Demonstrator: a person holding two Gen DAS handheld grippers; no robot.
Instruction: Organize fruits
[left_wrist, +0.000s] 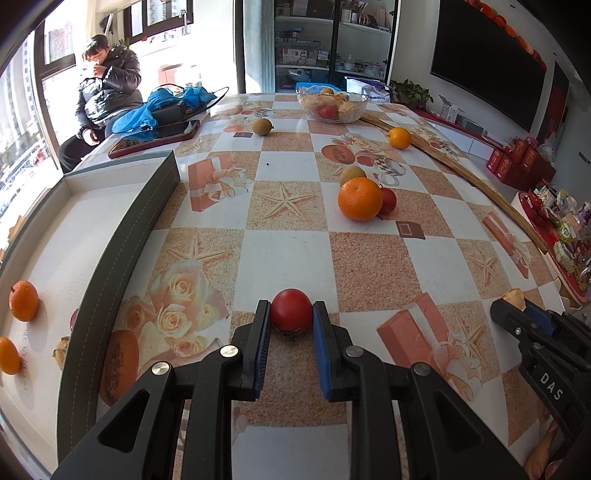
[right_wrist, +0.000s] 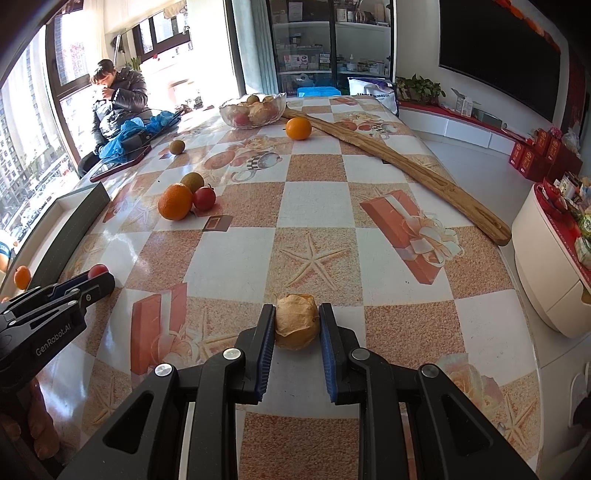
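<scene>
My left gripper (left_wrist: 291, 314) is clamped on a red tomato (left_wrist: 291, 311), both pads touching its sides. At nine o'clock runs the dark wall of the box (left_wrist: 122, 236), just beside my fingers, with two small oranges (left_wrist: 23, 300) inside. Bare tablecloth (left_wrist: 288, 254) lies at twelve o'clock up to a large orange (left_wrist: 359, 198) (kiwi and tomato behind it). My right gripper (right_wrist: 297, 326) is closed on a papery husked fruit (right_wrist: 296, 325); the table edge (right_wrist: 517, 295) curves at three o'clock.
</scene>
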